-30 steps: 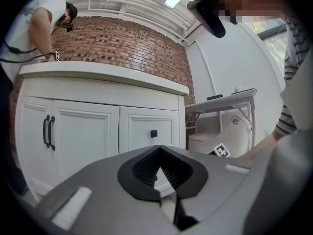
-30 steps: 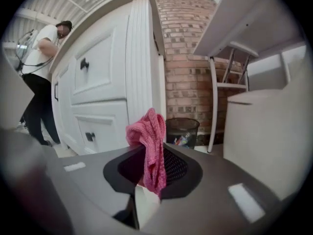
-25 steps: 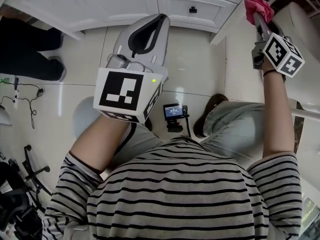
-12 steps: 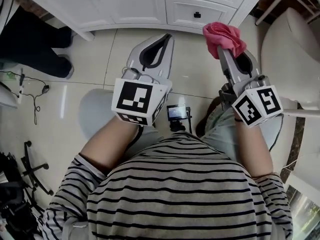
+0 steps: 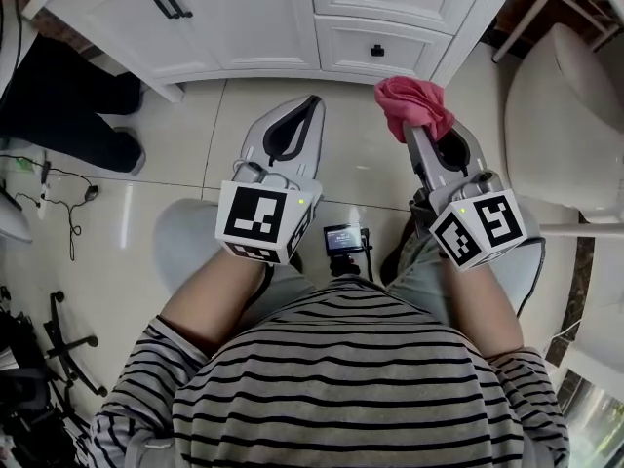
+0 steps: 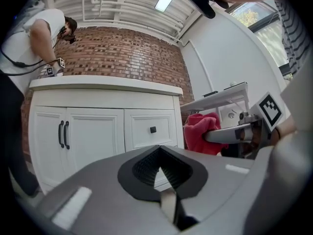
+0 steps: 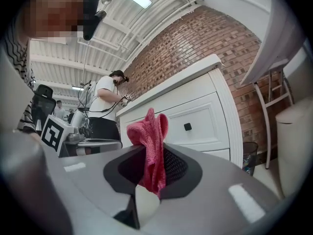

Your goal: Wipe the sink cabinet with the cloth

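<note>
A pink cloth (image 5: 411, 105) is bunched at the tip of my right gripper (image 5: 419, 130), which is shut on it; the cloth (image 7: 149, 146) sticks up between the jaws in the right gripper view. The white sink cabinet (image 5: 263, 18) with doors and drawers stands ahead, a short gap beyond both grippers. My left gripper (image 5: 302, 115) is shut with nothing in it and points at the cabinet (image 6: 102, 131). The cloth (image 6: 200, 133) also shows at the right of the left gripper view, held away from the cabinet.
A person in dark trousers (image 5: 68, 105) stands at the cabinet's left end. A white seat (image 5: 565, 115) is at the right. A small camera device (image 5: 343, 240) sits on the tiled floor by my feet. Cables (image 5: 58, 193) lie at the left.
My right gripper with the cloth came down from the cabinet's right side toward the centre and lower. The left gripper stayed nearly in place.
</note>
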`<state>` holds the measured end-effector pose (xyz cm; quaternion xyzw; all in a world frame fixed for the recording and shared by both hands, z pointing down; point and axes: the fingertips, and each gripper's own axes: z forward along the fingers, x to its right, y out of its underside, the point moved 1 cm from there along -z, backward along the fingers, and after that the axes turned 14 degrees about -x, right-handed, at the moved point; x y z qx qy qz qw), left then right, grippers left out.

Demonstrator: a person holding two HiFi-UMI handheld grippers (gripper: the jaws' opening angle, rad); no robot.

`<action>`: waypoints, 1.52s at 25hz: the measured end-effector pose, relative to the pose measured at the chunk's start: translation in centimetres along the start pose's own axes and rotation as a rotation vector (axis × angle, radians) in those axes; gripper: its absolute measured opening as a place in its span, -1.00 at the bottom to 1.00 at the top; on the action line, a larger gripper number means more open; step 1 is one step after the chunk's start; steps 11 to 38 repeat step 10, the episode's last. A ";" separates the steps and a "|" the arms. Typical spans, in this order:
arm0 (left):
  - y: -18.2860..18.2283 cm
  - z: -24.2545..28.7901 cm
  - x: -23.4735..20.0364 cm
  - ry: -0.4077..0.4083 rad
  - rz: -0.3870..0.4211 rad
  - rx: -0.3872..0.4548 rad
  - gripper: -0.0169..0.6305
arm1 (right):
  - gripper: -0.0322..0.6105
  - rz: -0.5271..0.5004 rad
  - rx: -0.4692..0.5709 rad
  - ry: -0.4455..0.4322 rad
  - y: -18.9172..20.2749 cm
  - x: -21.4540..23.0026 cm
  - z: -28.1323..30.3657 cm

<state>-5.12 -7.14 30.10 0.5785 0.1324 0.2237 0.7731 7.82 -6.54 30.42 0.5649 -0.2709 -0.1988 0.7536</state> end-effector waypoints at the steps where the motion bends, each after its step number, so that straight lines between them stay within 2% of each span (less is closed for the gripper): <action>1: 0.0 0.0 0.0 0.002 -0.004 -0.002 -0.94 | -0.70 0.001 0.000 0.004 0.0 0.0 -0.1; 38: 0.2 0.6 0.4 0.012 -0.011 -0.009 -0.94 | -0.70 0.019 -0.004 0.019 0.2 0.8 -0.2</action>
